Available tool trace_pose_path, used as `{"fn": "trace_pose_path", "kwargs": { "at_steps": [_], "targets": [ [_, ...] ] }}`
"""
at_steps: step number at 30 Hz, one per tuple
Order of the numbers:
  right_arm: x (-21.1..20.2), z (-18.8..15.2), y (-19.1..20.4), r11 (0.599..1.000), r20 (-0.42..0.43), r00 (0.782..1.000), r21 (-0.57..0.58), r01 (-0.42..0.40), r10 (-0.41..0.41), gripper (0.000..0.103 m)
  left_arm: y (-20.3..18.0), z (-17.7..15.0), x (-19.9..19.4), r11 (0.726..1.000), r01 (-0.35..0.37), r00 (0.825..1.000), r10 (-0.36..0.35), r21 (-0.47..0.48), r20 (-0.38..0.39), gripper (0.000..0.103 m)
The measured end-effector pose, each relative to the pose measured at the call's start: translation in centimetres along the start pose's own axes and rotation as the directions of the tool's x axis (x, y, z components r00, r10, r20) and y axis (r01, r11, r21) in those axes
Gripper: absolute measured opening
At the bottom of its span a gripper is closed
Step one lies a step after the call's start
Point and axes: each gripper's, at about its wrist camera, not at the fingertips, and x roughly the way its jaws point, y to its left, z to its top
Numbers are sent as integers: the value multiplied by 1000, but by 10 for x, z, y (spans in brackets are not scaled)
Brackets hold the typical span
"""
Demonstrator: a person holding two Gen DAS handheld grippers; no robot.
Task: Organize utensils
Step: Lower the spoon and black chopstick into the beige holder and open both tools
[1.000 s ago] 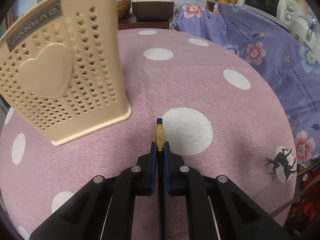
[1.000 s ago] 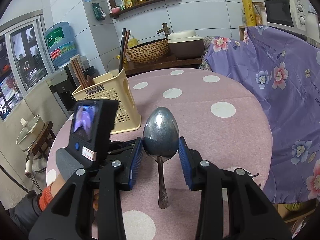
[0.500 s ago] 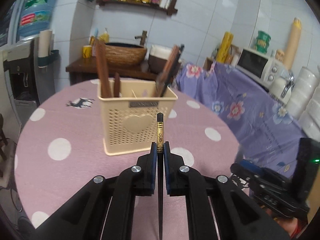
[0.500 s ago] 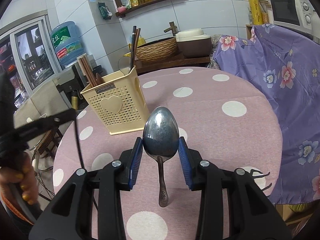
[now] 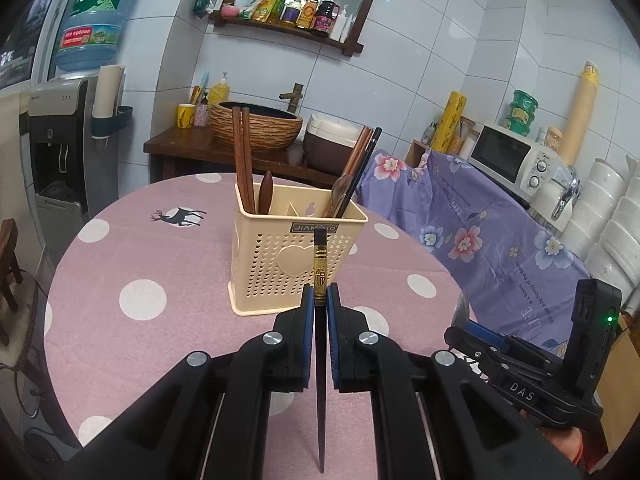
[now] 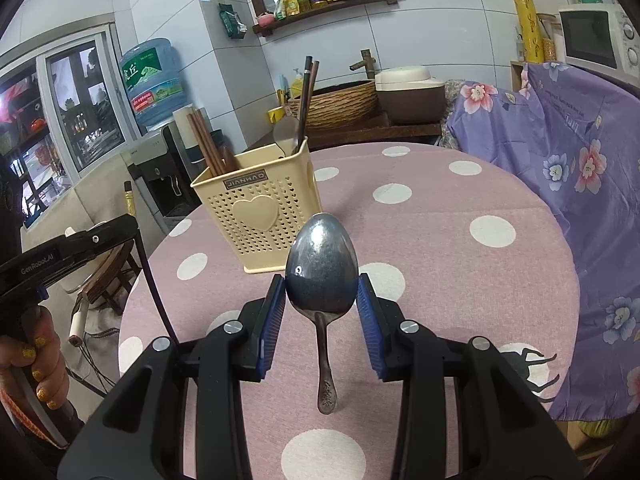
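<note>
My left gripper (image 5: 319,300) is shut on a black chopstick (image 5: 319,268) with a gold band, held upright above the table. A cream perforated utensil holder (image 5: 288,252) stands beyond it, holding brown chopsticks (image 5: 244,160), a spoon and dark chopsticks. My right gripper (image 6: 321,292) is shut on a metal spoon (image 6: 321,264), bowl up and handle hanging down. The holder (image 6: 256,216) stands ahead and to its left. The left gripper (image 6: 68,252) shows at the left edge of the right wrist view.
The round table has a pink cloth (image 5: 160,264) with white dots. A purple floral cloth (image 6: 560,152) covers furniture at the right. A wooden counter with a woven basin (image 5: 256,128) stands behind. A water dispenser (image 5: 60,140) stands at the left.
My left gripper has risen and drawn back from beside the holder with the chopstick, so the whole holder now shows. My right gripper has shifted slightly with the spoon.
</note>
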Motion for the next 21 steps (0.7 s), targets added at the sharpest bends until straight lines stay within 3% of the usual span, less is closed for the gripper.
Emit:
{"fn": "trace_pose_path", "kwargs": {
  "at_steps": [6, 10, 16, 18, 21],
  "targets": [
    [0, 27, 9, 998, 30, 998, -12, -57, 58, 37, 2, 16, -9, 1000, 5, 999, -5, 1, 40, 8],
    [-1, 72, 24, 995, 92, 992, -54, -87, 91, 37, -2, 55, -23, 1000, -6, 993, 2, 31, 118, 8],
    [-5, 164, 63, 987, 232, 966, -140, -81, 112, 37, -21, 139, -40, 993, -84, 961, 58, 86, 270, 8],
    [-2, 185, 72, 987, 269, 957, -148, -68, 107, 37, -25, 157, -38, 987, -132, 946, 99, 88, 310, 8],
    [13, 199, 80, 987, 289, 953, -150, -51, 94, 37, -23, 174, -24, 984, -160, 939, 128, 78, 319, 8]
  ]
}}
